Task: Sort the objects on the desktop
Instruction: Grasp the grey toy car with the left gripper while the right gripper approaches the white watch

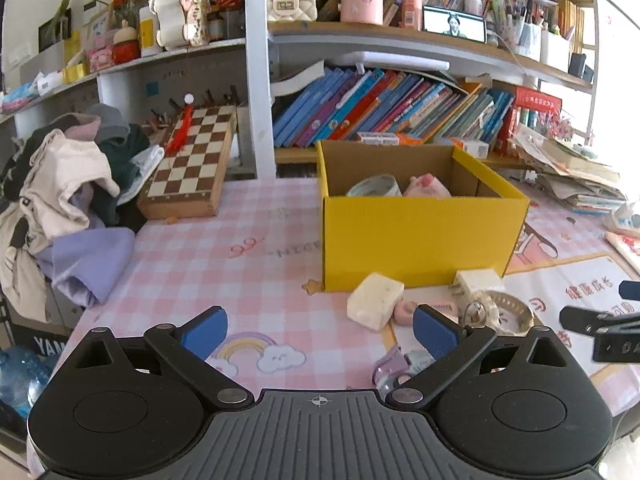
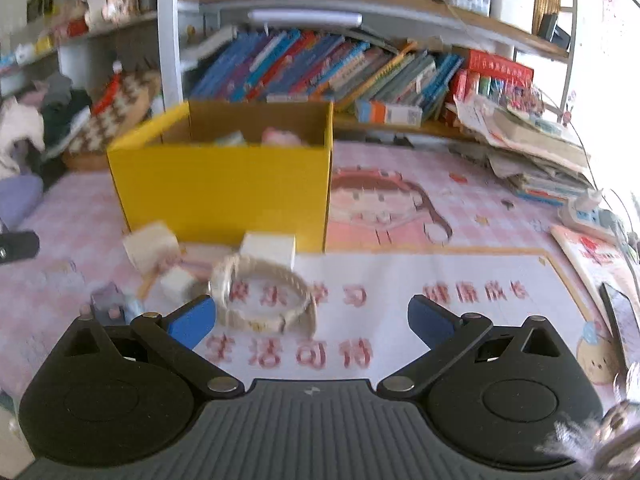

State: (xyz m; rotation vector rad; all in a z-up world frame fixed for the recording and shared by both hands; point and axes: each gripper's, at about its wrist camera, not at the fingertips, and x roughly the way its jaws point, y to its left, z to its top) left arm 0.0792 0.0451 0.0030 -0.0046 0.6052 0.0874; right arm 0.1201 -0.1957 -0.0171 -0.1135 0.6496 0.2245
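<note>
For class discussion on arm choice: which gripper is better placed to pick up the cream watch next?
Right. The watch lies just ahead of the open right gripper, while the left gripper faces bare cloth beside it.

Box (image 1: 420,236) mid-table, tape roll (image 1: 374,187) inside, soap block (image 1: 375,300) before it, chessboard (image 1: 188,164) left, books (image 1: 384,108) behind.

One yellow box (image 1: 420,236) stands on the bench, with two things showing inside: one tape roll (image 1: 374,187) and one pink item (image 1: 427,187). Before it lie two pale blocks, one (image 1: 375,300) at 9 o'clock of the other (image 1: 478,280), plus one beaded ring (image 2: 262,296). One chessboard (image 1: 191,162) sits at the box's 9 o'clock.
</note>
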